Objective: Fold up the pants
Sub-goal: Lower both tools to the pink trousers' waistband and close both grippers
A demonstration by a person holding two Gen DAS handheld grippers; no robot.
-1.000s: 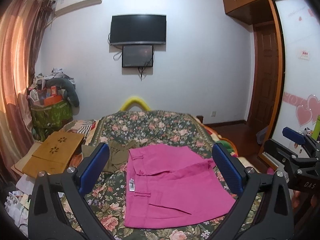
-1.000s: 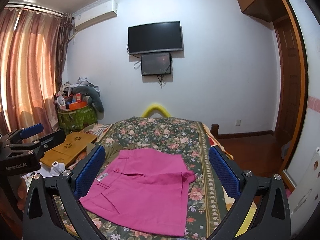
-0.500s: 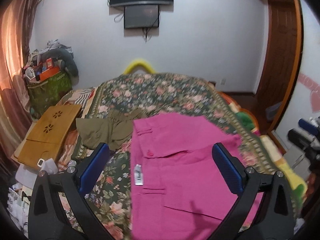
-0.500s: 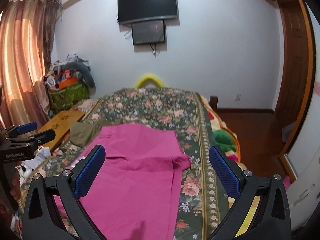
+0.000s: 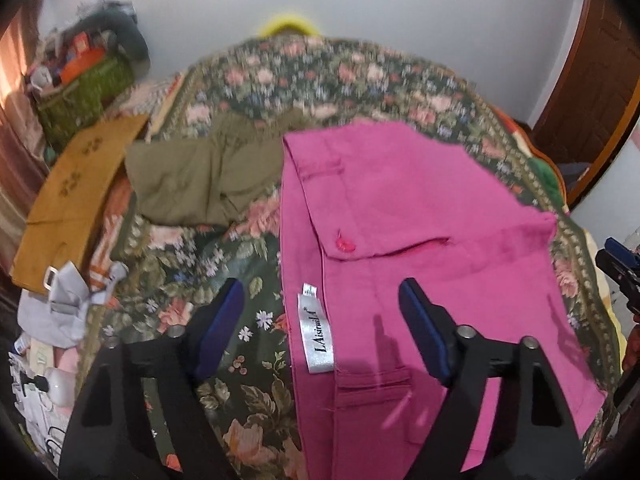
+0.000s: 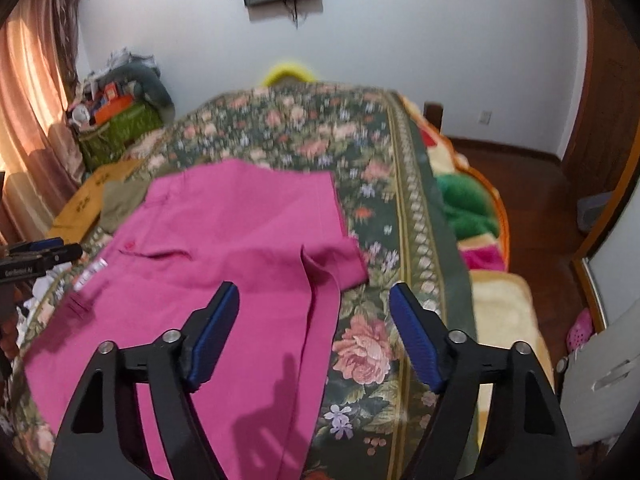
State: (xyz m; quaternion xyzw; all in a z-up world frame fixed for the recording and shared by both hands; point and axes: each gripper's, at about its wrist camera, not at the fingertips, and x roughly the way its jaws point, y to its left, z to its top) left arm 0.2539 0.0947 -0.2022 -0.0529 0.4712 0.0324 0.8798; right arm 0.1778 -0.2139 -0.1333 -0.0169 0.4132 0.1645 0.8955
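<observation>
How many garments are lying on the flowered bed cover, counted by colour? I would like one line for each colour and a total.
Pink: 1, the pink pants
Olive green: 1, the olive garment
Total: 2 garments on the flowered bed cover
</observation>
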